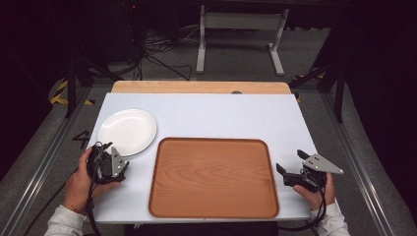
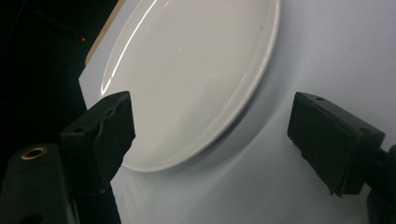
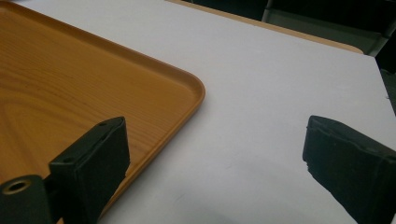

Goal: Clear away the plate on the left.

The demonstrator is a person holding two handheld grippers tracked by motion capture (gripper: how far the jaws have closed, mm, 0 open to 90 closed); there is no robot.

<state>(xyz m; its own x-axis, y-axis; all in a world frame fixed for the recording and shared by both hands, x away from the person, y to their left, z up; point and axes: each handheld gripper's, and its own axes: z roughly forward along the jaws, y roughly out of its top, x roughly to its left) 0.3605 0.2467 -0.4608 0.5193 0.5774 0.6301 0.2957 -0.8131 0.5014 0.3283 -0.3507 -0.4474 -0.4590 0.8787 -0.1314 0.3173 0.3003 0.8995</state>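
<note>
Tongs first: my left tongs sit at the near left of the table, jaws spread wide and holding nothing, and in the left gripper view those jaws frame the near rim of the white plate without touching it. From the high view I see the plate lying flat on the table just beyond the left tongs, close to the left edge, its right rim just beside the far left corner of the wooden tray. My right tongs rest at the near right edge of the table, also wide apart and gripping nothing, pointed toward the tray's right side and near it but not in contact. In the right gripper view one jaw overlaps the tray near its rounded corner while the other hangs over bare white table. The tray lies flat in the near middle of the table, between the two tongs, with nothing on it. A strip of bare wood runs along the table's far edge, and past it the floor carries cables and the legs of a white stand.
</note>
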